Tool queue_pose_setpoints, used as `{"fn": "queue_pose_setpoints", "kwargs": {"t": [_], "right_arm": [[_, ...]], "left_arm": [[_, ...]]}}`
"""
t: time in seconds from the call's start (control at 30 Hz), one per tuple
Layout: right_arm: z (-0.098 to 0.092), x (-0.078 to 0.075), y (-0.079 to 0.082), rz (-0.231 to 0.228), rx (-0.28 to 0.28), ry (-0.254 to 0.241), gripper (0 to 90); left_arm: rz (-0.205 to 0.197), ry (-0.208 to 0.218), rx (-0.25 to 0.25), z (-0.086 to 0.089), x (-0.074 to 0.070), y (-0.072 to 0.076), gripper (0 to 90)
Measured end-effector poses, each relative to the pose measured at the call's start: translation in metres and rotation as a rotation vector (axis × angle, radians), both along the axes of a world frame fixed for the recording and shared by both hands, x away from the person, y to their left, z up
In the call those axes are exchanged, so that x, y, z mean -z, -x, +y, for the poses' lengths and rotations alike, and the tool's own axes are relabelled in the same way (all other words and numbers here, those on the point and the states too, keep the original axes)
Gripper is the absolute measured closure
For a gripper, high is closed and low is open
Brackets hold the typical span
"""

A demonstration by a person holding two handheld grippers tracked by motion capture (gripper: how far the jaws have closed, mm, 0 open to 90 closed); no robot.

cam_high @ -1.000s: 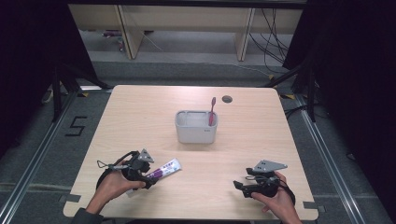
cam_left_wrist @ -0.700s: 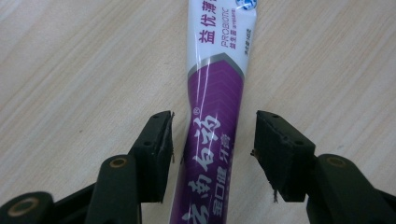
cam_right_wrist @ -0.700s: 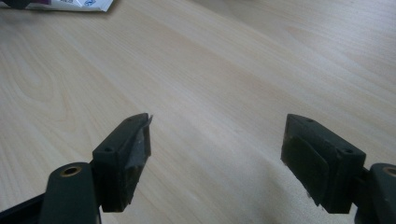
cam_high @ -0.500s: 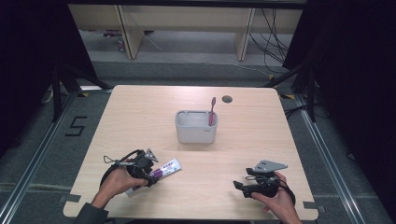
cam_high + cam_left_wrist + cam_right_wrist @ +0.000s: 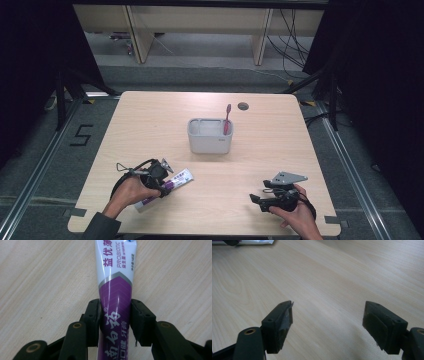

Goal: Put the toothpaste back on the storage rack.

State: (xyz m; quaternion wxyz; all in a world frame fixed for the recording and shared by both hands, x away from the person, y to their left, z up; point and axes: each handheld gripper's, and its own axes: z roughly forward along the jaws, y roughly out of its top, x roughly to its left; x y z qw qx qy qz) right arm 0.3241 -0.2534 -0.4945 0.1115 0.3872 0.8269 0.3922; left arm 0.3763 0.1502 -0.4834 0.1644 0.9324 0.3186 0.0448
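Purple toothpaste tube (image 5: 115,290) clamped by left tool (image 5: 115,322), just closing; right tool (image 5: 328,325) released; grey holder (image 5: 209,136) well apart.

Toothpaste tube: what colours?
The toothpaste tube is white at one end and purple at the other; left gripper view shows it best.

Grey holder (image 5: 209,142) mid-table w/ pink toothbrush (image 5: 227,119) upright; hole (image 5: 243,106) behind.
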Motion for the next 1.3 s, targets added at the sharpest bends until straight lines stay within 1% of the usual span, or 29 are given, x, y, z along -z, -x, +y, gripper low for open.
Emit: {"fn": "queue_pose_setpoints", "kwargs": {"t": [0.03,0.1,0.13,0.17,0.23,0.27,0.3,0.37,0.4,0.47,0.5,0.57,0.67,0.7,0.73,0.77,0.83,0.87,0.9,0.93,1.03,1.07,1.1,1.13,1.17,1.2,1.23,1.3], "right_arm": [[0.0,0.0,0.0,-0.001,0.0,0.0,24.9],[0.0,0.0,0.0,0.008,-0.017,-0.006,24.9],[0.0,0.0,0.0,0.008,-0.016,-0.006,24.9],[0.0,0.0,0.0,0.005,-0.008,-0.004,24.9],[0.0,0.0,0.0,0.001,-0.001,0.0,24.9],[0.001,0.0,0.0,0.003,-0.007,-0.006,24.9],[0.0,0.0,0.0,0.007,-0.014,-0.007,24.9],[0.001,0.001,0.0,0.005,-0.012,-0.006,24.9],[0.001,0.001,0.0,0.005,-0.012,-0.006,24.9],[0.001,0.001,0.0,0.008,-0.011,-0.007,24.9],[0.001,0.0,0.0,0.003,0.0,-0.001,24.9],[0.0,0.0,0.0,0.004,0.0,-0.002,24.9],[0.0,0.0,0.0,0.005,0.001,0.0,24.9],[0.0,0.0,0.0,0.008,0.0,0.003,24.9],[0.0,0.0,0.0,0.008,0.001,0.003,24.9],[0.001,0.0,0.002,0.028,0.015,-0.007,24.9],[0.002,0.001,0.0,0.023,-0.001,-0.017,24.9],[0.002,0.001,0.001,0.022,0.002,-0.017,25.0],[0.001,0.0,0.001,0.017,0.006,-0.004,24.9],[0.001,0.0,0.001,0.017,0.006,-0.003,24.9],[0.001,0.0,0.001,0.024,0.01,-0.003,25.0],[0.0,0.001,0.0,0.017,0.008,-0.002,24.9],[0.0,0.001,0.0,0.017,0.008,-0.001,25.0],[0.0,0.0,0.0,0.018,0.008,-0.002,24.9],[0.001,0.0,0.001,0.023,0.01,-0.002,25.0],[0.001,0.0,0.001,0.021,0.01,-0.001,25.0],[0.001,0.0,0.001,0.021,0.011,0.0,25.0],[0.0,0.0,0.001,0.018,0.009,-0.003,24.9]], "left_arm": [[0.005,-0.006,0.005,0.0,0.001,-0.001,61.1],[0.013,-0.007,0.001,0.0,0.001,-0.002,61.6],[0.019,-0.006,-0.004,0.0,0.001,-0.002,61.9],[0.021,-0.014,-0.006,0.0,0.0,-0.002,62.3],[0.022,-0.017,-0.007,-0.001,0.0,-0.002,62.7],[0.024,-0.023,-0.006,-0.001,0.0,-0.002,63.0],[0.02,-0.029,-0.003,-0.002,0.0,-0.003,63.6],[0.012,-0.052,0.017,-0.004,-0.002,-0.002,66.1],[0.012,-0.052,0.017,-0.004,-0.002,-0.002,66.8],[0.003,-0.07,0.047,-0.005,-0.003,-0.001,67.2],[-0.003,-0.077,0.059,-0.006,-0.003,0.0,68.2],[-0.007,-0.082,0.072,-0.005,-0.004,0.0,69.1],[-0.02,-0.074,0.079,-0.004,-0.006,0.003,69.8],[-0.029,-0.062,0.075,-0.003,-0.007,0.004,70.0],[-0.033,-0.054,0.086,-0.002,-0.009,0.004,70.1],[-0.037,-0.035,0.077,-0.001,-0.012,0.005,70.2],[-0.059,-0.011,0.079,0.001,-0.017,0.005,70.2],[-0.068,-0.006,0.089,0.003,-0.02,0.004,70.2],[-0.083,0.023,0.071,0.004,-0.023,0.006,70.1],[-0.122,0.049,0.081,0.006,-0.025,0.005,70.1],[-0.164,0.119,0.046,0.012,-0.032,0.004,70.2],[-0.183,0.137,0.032,0.013,-0.033,0.004,70.2],[-0.198,0.154,0.028,0.014,-0.034,0.003,70.2],[-0.208,0.174,0.021,0.016,-0.036,0.002,70.1],[-0.219,0.2,0.002,0.017,-0.037,0.002,70.2],[-0.227,0.215,-0.006,0.018,-0.038,0.001,70.2],[-0.235,0.233,-0.026,0.018,-0.039,0.002,70.2],[-0.261,0.269,-0.04,0.02,-0.04,0.001,70.2]]}}
